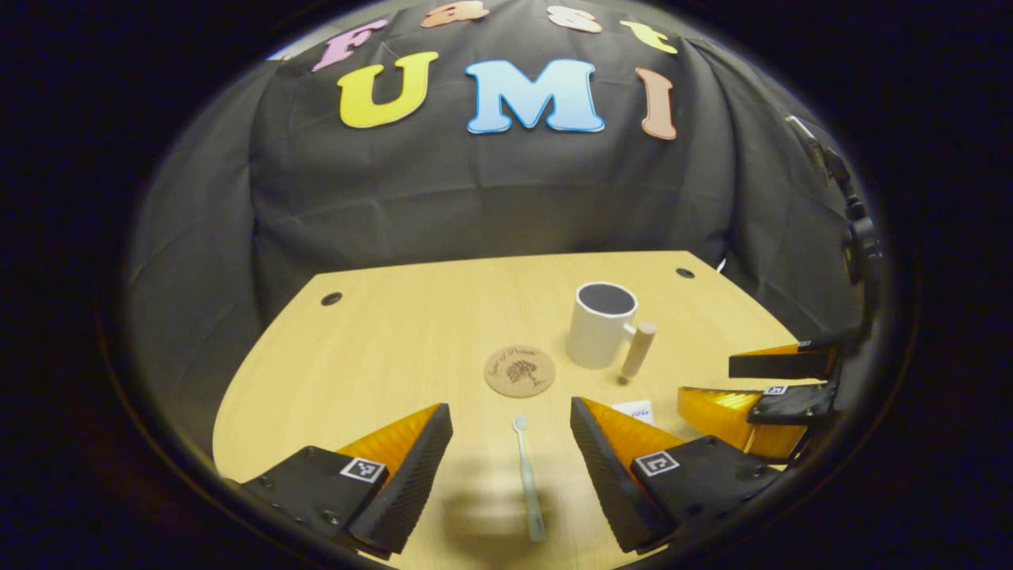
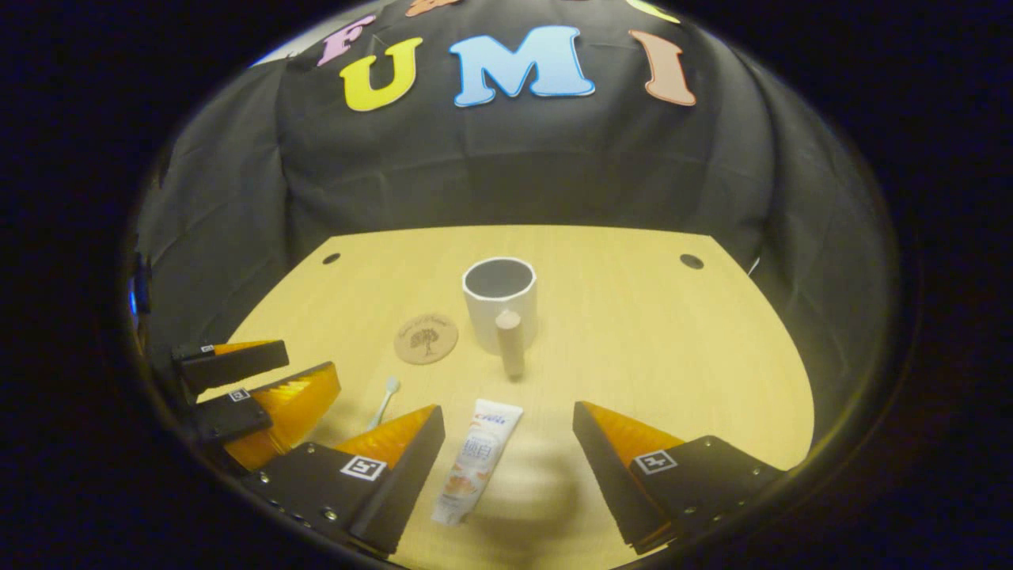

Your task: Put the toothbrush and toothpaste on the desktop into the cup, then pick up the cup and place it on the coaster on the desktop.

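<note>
A: Two tools over the counter (image 1: 380, 340), both released. In the left gripper view, the left tool (image 1: 511, 451) stood with jaws wide apart, and the toothbrush (image 1: 528, 475) lay flat on the wood between its fingers, head pointing away toward the coaster (image 1: 519, 370). No contact with either finger.

B: Noted. And the right tool?

A: In the right gripper view, the right tool (image 2: 508, 455) was likewise spread wide. The toothpaste (image 2: 475, 463) lay flat between its fingers, nearer the left-hand finger, cap end close to the camera. Not gripped; whether it brushed that finger, I could not tell.

B: Position of the cup?

A: The cup (image 2: 501, 305) stood upright on the counter, well apart from both tools, dark inside, nothing seen in it. Its wooden handle (image 2: 510, 342) faced the right tool. The coaster sat just beside the cup, to its left in both views, apart from it.

B: Were the tools visible to each other?

A: Yes. The right tool showed at the right edge of the left gripper view, jaws apart, with a white corner of the toothpaste just beside the left tool's right-hand finger. The left tool appeared at the left edge of the right gripper view, the toothbrush head poking out near it.
</note>
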The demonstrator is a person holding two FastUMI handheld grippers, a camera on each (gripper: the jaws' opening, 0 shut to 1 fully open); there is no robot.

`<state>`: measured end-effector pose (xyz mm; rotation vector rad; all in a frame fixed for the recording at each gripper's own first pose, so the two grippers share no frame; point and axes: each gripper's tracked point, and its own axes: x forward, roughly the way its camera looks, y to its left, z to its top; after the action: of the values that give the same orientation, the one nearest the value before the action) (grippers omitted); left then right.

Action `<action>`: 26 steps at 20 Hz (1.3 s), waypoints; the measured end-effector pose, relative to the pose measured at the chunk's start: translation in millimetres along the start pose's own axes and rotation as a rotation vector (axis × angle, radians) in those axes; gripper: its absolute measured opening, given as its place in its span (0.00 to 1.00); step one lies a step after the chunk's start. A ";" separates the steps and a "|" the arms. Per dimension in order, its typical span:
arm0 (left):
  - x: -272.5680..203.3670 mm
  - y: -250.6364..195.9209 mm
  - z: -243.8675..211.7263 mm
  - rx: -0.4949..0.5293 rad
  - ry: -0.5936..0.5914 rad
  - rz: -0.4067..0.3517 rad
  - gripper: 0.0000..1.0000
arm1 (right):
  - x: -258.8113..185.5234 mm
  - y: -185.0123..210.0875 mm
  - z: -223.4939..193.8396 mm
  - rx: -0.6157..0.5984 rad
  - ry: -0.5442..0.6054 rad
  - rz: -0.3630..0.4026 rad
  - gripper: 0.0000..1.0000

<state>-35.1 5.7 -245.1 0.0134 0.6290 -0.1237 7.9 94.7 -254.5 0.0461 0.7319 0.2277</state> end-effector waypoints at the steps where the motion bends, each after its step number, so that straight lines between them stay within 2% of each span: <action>1: 4.4 -1.3 -8.4 -0.001 0.024 -0.009 0.98 | 5.2 2.6 -6.6 -0.002 0.023 0.001 0.97; 5: 24.0 -4.0 -58.3 -0.038 0.209 -0.028 0.99 | 21.3 8.3 -30.3 0.000 0.133 -0.006 0.97; 8: 36.1 -0.6 -82.1 -0.068 0.299 -0.015 1.00 | 35.0 9.0 -46.8 0.014 0.222 -0.025 0.98; 16: 53.4 12.1 -108.5 -0.051 0.406 0.047 1.00 | 57.0 6.0 -68.8 0.067 0.350 -0.070 0.97; 19: 51.9 12.4 -106.9 -0.053 0.401 0.045 0.98 | 56.1 -0.7 -75.4 0.054 0.390 -0.108 0.95; 20: 51.2 11.1 -109.0 -0.054 0.406 0.046 1.00 | 57.2 -1.4 -76.9 0.053 0.399 -0.111 0.93; 23: 53.5 8.5 -105.3 -0.044 0.394 0.038 0.95 | 55.4 2.1 -77.5 0.049 0.410 -0.115 0.87; 24: 54.0 6.8 -103.7 -0.033 0.398 0.032 0.87 | 55.0 3.4 -77.4 0.043 0.420 -0.104 0.83; 25: 55.8 4.5 -105.2 -0.022 0.405 0.026 0.72 | 54.3 4.2 -77.8 0.045 0.429 -0.102 0.76; 26: 58.0 1.1 -103.4 -0.017 0.406 0.010 0.72 | 51.9 3.8 -76.7 0.044 0.440 -0.098 0.70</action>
<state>-49.1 5.5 -362.8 0.0259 1.0349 -0.1066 -6.6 107.1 -345.2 0.0015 1.1744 0.1277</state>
